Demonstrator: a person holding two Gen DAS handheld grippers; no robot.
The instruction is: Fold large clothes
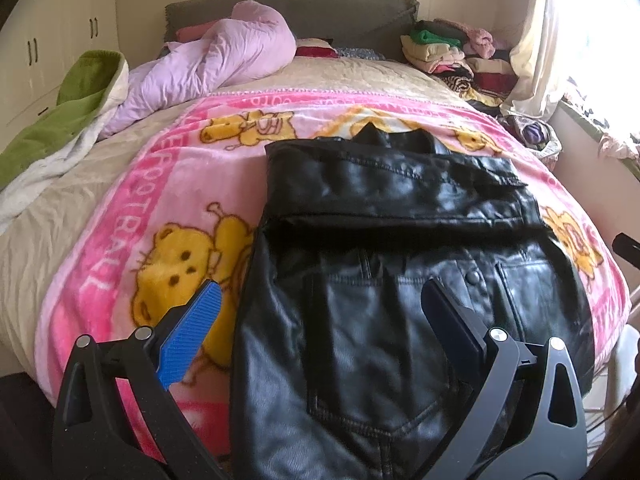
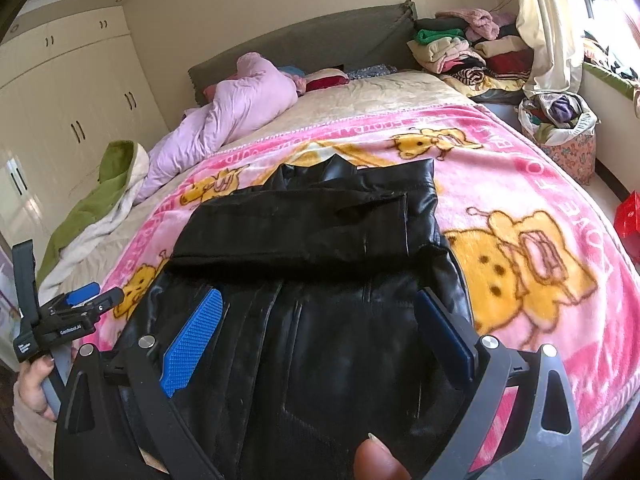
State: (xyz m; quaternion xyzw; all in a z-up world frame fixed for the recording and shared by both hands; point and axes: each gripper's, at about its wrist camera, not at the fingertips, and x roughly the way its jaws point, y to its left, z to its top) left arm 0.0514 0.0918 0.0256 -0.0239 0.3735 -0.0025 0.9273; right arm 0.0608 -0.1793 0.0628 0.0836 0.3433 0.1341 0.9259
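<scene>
While the jacket [image 1: 384, 280] lies part-folded on the pink blanket [image 1: 160, 184], we note both grippers — left [image 1: 320, 328], right [image 2: 320, 332] — wide open, empty; slick leather may slip, undoing folds.

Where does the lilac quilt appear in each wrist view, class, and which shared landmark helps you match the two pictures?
Left wrist: lilac quilt bunched upper left of centre, below the grey headboard.
Right wrist: lilac quilt upper left, beside the wardrobe doors.
Shared landmark: the black leather jacket on the pink blanket.
</scene>
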